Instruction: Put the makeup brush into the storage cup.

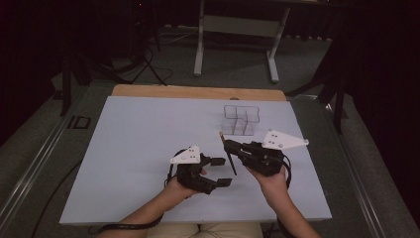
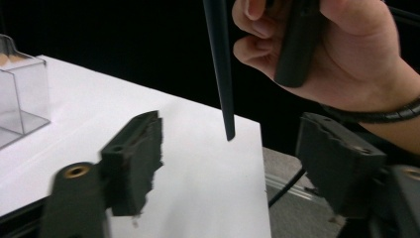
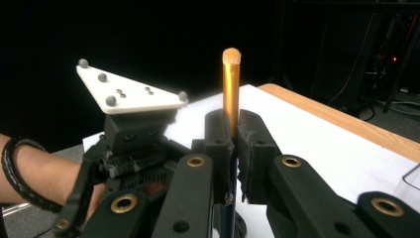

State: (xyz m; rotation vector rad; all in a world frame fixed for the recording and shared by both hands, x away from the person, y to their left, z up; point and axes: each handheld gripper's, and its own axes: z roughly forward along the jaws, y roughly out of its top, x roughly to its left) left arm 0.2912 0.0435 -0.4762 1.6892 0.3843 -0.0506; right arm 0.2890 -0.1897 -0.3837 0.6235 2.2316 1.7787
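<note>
Dark surroundings are swallowing most of the room in the high view, leaving a pale desk (image 1: 148, 148) lit at centre frame with a wooden edge along its top and a metal stand's legs (image 1: 236, 44) behind it. A clear divided container (image 1: 241, 120) is sitting right of centre on the desk; its contents are hard to make out. Both forearms are entering from the bottom edge, cut off at the elbows. The left gripper (image 1: 221, 171) is lying low at lower centre, pointing right, its jaws standing wide apart with nothing between them. The right gripper (image 1: 227, 144) is pointing left toward it, its jaws clamping a thin dark stick with a gold, wood-tipped end (image 3: 231, 84). In the left gripper view, the stick's dark lower end is hanging just beyond and between the parted jaws, apart from both.
</note>
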